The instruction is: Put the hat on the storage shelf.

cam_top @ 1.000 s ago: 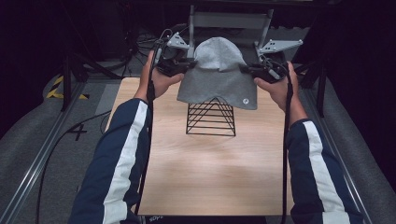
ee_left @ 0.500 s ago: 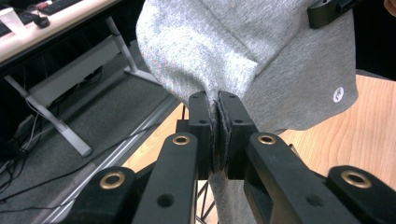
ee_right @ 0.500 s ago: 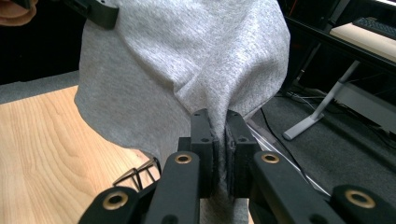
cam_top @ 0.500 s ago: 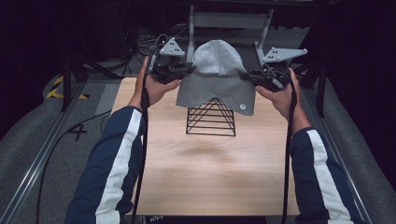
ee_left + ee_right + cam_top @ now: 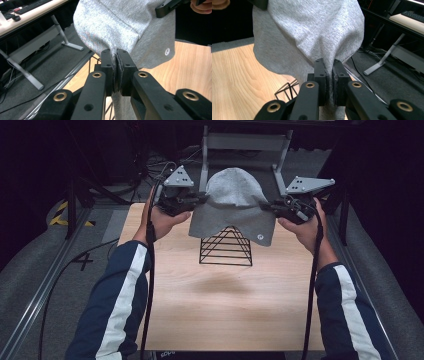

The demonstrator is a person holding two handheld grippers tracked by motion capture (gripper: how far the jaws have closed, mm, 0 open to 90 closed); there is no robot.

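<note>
1. Since a second ago we have lifted the grey beanie [image 5: 233,202] a little higher above the black wire rack [image 5: 226,246], and both hands have drawn slightly wider apart.
2. We hold the left hand-held gripper [image 5: 199,198] near the bench's far left corner; in the left gripper view its jaws are pinched tight on the beanie's edge [image 5: 117,70], with a fold of knit squeezed between them.
3. Our right hand-held gripper [image 5: 267,207] sits near the far right corner, and in the right gripper view its jaws are likewise clamped on the opposite edge of the fabric [image 5: 329,75].
4. We see the beanie stretched between the two grippers, crown rounded upward, its lower hem hanging over the top of the wire rack; we cannot tell whether cloth and wire touch.
5. A small round tag [image 5: 260,236] shows on the hem's right lower corner.
6. We see the rack standing on the wooden bench [image 5: 220,310] near the middle of its far edge, pyramid-shaped with its point hidden behind the hem.
</note>
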